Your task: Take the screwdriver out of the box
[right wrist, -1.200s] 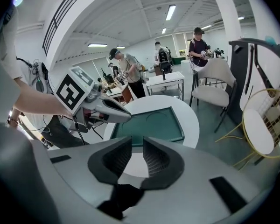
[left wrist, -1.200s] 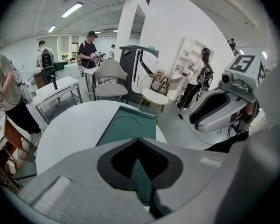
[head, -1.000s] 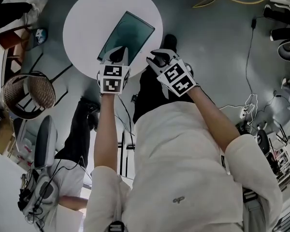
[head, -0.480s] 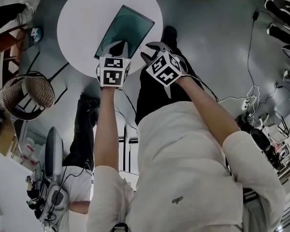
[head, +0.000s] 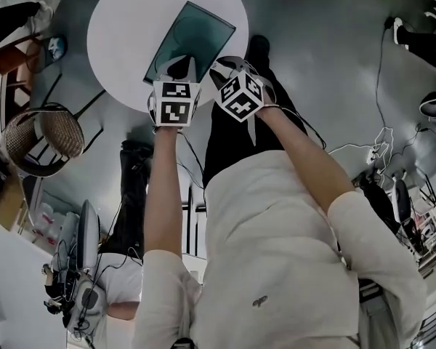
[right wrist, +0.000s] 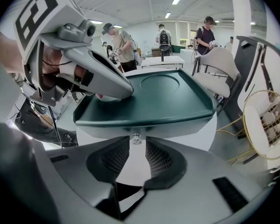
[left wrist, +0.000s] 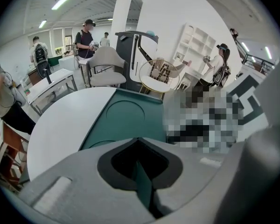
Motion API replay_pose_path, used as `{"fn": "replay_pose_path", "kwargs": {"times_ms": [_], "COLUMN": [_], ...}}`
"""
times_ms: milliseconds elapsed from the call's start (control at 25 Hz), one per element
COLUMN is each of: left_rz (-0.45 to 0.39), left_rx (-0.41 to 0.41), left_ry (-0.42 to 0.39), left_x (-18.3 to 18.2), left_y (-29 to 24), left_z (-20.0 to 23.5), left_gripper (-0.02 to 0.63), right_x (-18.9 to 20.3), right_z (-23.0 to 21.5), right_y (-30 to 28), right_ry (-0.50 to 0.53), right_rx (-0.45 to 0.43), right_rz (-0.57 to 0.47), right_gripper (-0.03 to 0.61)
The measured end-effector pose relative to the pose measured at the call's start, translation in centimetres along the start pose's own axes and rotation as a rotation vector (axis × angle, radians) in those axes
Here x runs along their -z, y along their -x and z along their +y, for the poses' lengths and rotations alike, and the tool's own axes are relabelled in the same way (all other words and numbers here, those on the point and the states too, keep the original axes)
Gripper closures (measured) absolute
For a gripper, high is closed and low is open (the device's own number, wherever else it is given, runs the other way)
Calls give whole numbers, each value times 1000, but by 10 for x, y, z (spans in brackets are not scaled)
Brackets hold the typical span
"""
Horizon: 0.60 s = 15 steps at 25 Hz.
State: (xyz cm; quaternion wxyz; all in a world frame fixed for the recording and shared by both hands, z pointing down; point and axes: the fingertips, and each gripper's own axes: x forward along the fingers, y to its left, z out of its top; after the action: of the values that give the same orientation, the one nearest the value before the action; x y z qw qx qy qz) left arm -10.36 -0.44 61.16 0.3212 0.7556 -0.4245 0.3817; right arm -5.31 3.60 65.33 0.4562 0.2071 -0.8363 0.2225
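- Head view: box (head: 192, 38) closed on tabletop (head: 123, 46); no screwdriver out.
- Left hand-held gripper (head: 179, 65), jaws together, rests on lid (right wrist: 163, 97).
- Right hand-held gripper (head: 218, 71), jaws apart, just narrowing, flanks latch (right wrist: 136, 137).

Round white tabletop (head: 123, 27) stands on a grey floor (head: 334, 71), seen from above. One dark green box (head: 196, 35) lies flat on it, lid shut, set at an angle w/ its far-right corner near the rim. Rt gripper view: round recess moulded in the lid, small metal latch (right wrist: 136, 137) at centre of the near side, white top showing just below.
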Motion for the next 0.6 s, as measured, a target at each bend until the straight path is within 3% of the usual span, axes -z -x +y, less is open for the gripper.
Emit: {"fn": "replay_pose_path", "kwargs": {"times_ms": [600], "left_rz": [43], "left_rx": [5], "left_ry": [13], "left_x": [1], "left_y": [-4], "left_z": [-11], "left_gripper": [603], "right_x": [9], "right_z": [-1], "right_y": [3], "right_ry": [6], "right_rx": [14], "right_rz": [-7], "right_gripper": [502]}}
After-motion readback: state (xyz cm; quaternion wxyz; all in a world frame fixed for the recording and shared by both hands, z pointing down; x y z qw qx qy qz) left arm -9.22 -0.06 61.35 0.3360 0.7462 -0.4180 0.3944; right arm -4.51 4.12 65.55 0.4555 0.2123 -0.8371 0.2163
